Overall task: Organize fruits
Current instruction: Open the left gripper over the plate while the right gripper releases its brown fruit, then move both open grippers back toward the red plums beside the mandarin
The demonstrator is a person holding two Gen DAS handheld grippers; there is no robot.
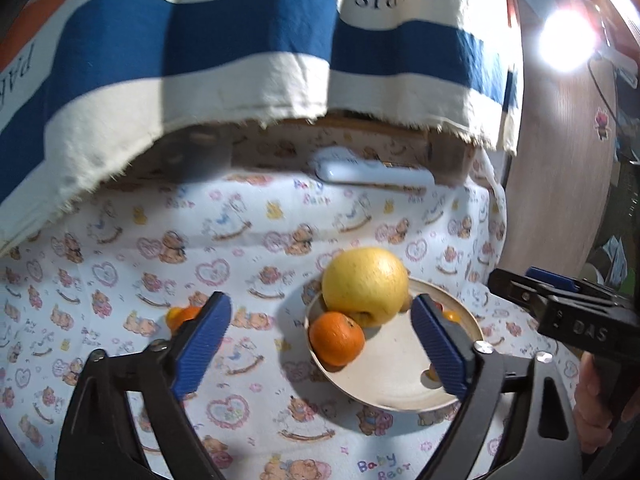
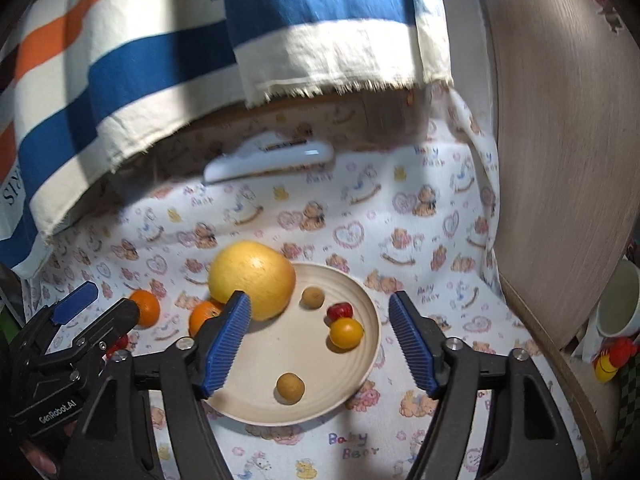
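A cream plate (image 2: 356, 384) (image 1: 400, 376) sits on the printed cloth. On it are a large yellow fruit (image 2: 252, 278) (image 1: 364, 284), a tangerine (image 1: 337, 338) (image 2: 202, 316), a small orange-yellow fruit (image 2: 346, 333), a small red fruit (image 2: 340, 311) and two small brown fruits (image 2: 290, 388) (image 2: 313, 297). Another tangerine (image 2: 146, 307) (image 1: 180, 316) lies on the cloth left of the plate. My left gripper (image 1: 320, 344) is open and empty over the plate's left side. My right gripper (image 2: 320, 340) is open and empty over the plate.
A striped blue, orange and cream cloth (image 1: 240, 60) hangs at the back. A white oblong object (image 2: 268, 156) lies below its hem. A curved wooden panel (image 2: 560, 160) stands at the right, with a white mug (image 2: 618, 304) and a small red-and-yellow toy (image 2: 612, 356) beyond it.
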